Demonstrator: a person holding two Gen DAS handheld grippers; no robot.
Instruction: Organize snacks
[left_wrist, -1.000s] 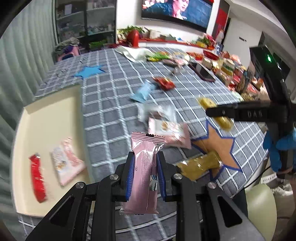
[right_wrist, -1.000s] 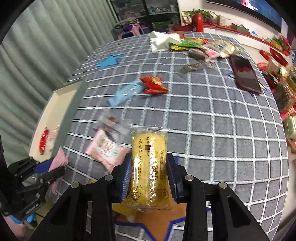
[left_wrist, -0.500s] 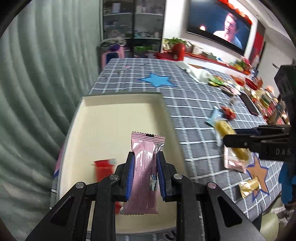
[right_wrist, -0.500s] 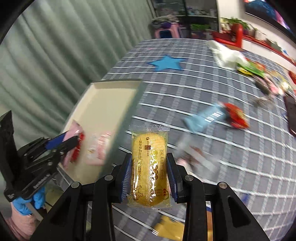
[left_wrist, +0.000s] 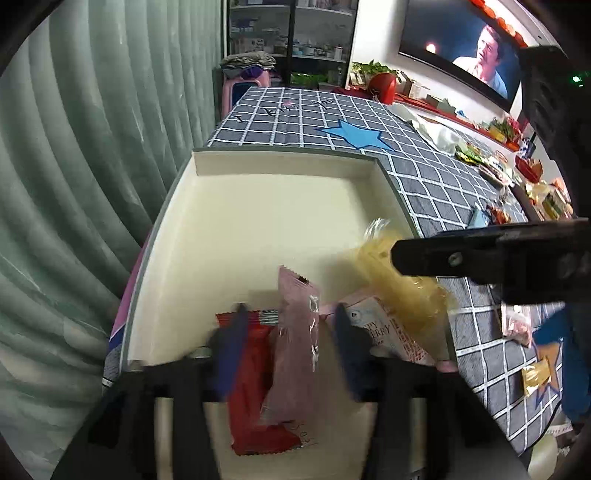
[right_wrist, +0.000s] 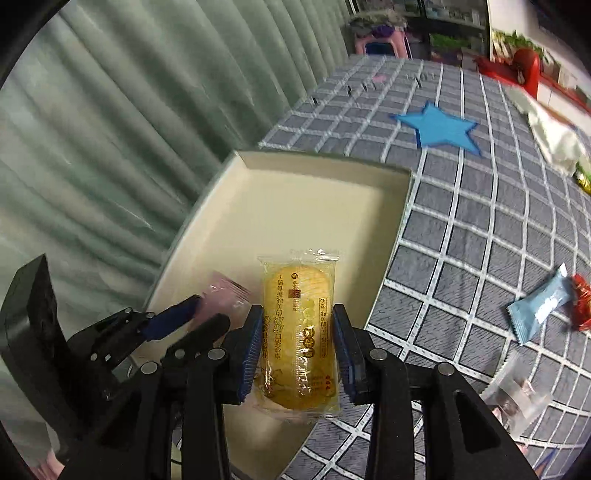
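Note:
My left gripper (left_wrist: 290, 350) is open over the near end of the cream tray (left_wrist: 258, 206). The pink wrapped snack (left_wrist: 295, 350) hangs loose between its spread, blurred fingers, above a red bar (left_wrist: 255, 391) and a pink-white packet (left_wrist: 384, 332) lying in the tray. My right gripper (right_wrist: 299, 354) is shut on a yellow cake in clear wrap (right_wrist: 299, 332) and holds it over the tray's right edge (right_wrist: 399, 236). In the left wrist view the cake (left_wrist: 395, 280) and right gripper arm (left_wrist: 491, 254) reach in from the right. The left gripper (right_wrist: 177, 321) with the pink snack (right_wrist: 225, 295) shows in the right wrist view.
The tray sits at the left end of a grey checked tablecloth (right_wrist: 480, 221) with a blue star (right_wrist: 436, 127). A light-blue packet (right_wrist: 539, 308), a red wrapper (right_wrist: 581, 306) and a clear packet (right_wrist: 517, 397) lie on the cloth. Green curtain (left_wrist: 74, 184) hangs left. More snacks crowd the far right (left_wrist: 517, 177).
Both grippers swung left from over the cloth to over the tray. The left gripper's fingers have spread apart and the pink snack is loose between them. The right gripper keeps the yellow cake.

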